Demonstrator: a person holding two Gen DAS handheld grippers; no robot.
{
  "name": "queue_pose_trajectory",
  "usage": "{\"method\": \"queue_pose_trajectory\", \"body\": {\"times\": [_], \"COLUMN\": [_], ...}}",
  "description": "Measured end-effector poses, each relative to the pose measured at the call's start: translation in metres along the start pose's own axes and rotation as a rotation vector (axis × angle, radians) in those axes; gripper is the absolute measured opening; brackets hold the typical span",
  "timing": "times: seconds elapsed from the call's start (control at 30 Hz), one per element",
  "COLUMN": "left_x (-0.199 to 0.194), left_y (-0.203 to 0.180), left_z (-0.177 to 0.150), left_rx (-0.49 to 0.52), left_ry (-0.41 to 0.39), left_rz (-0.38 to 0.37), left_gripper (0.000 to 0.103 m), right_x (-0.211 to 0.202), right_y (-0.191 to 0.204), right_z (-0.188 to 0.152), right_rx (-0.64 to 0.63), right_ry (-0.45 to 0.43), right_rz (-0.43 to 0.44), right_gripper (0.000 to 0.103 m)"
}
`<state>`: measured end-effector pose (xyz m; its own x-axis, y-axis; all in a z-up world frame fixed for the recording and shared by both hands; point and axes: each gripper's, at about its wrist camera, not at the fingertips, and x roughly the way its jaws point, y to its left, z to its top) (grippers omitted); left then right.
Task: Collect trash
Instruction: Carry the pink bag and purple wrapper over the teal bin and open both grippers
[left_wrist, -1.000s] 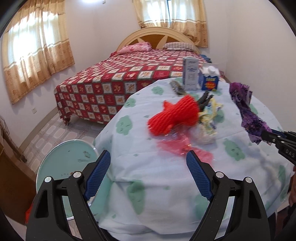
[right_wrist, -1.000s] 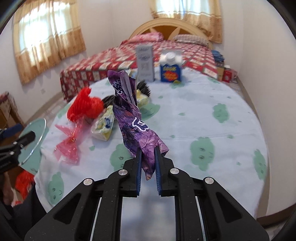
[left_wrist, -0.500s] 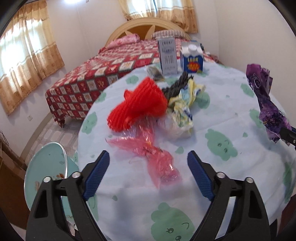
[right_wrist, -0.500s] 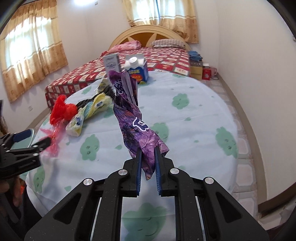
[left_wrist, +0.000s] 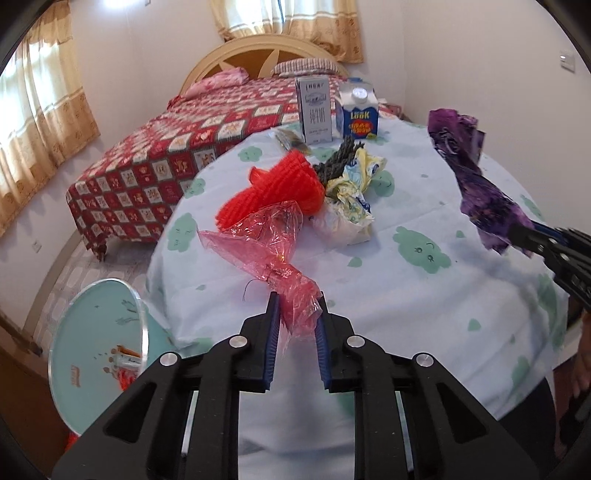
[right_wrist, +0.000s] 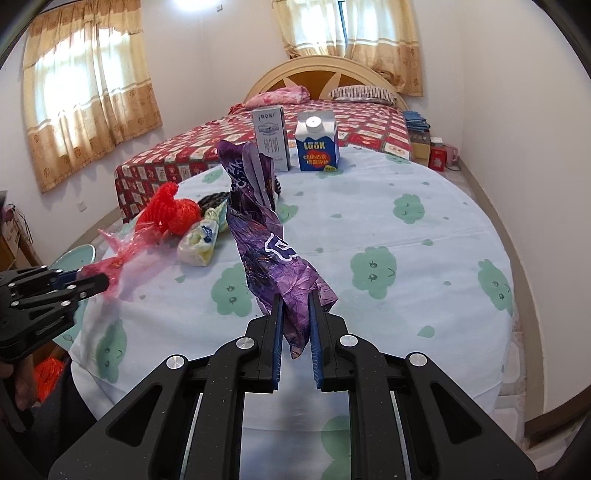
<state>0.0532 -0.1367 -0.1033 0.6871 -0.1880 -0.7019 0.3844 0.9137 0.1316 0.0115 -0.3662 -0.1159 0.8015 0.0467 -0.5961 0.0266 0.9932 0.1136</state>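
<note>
Left gripper (left_wrist: 295, 306) jaws just closed in on the near end of the red cellophane wrapper (left_wrist: 266, 243), now pinched, at the tabletop's (left_wrist: 424, 295) near left edge. Right gripper (right_wrist: 295, 306) is clamped narrow on a crumpled purple wrapper (right_wrist: 266, 236), lifted off the cloth. Red mesh (left_wrist: 280, 184), yellow packet (left_wrist: 354, 192) mid-table; two cartons (left_wrist: 314, 107) at far edge.

We see a crumpled pink wrapper (left_wrist: 269, 254) trailing across the table, a purple wrapper (right_wrist: 273, 254) raised upright above it, and red netting (left_wrist: 280, 184) beside a yellow wrapper (left_wrist: 354, 192).
</note>
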Motion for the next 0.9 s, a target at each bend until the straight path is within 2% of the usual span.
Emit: {"method": "queue_pose_trajectory", "body": {"times": [0.1,0.27,0.9], "left_x": [-0.018,-0.039,-0.06], "left_y": [0.009,0.033,0.113], "left_z": [-0.004,-0.007,-0.02], "left_rx": [0.009,-0.005,-0.103], "left_ry": [-0.03,-0.08,-0.14], "left_rz": [-0.002,0.053,0.186], "left_gripper": [0.018,0.018,0.018], "right_x": [-0.003,-0.004,0.016], "right_y": [0.006,0.024,0.12], "right_z": [0.003,0.011,0.045], "right_rx": [-0.001,-0.024,-0.148], "right_ry": [-0.008,-0.015,-0.057], "right_rz": [0.01,0.019,0.089], "right_gripper": [0.014,0.014,0.014]}}
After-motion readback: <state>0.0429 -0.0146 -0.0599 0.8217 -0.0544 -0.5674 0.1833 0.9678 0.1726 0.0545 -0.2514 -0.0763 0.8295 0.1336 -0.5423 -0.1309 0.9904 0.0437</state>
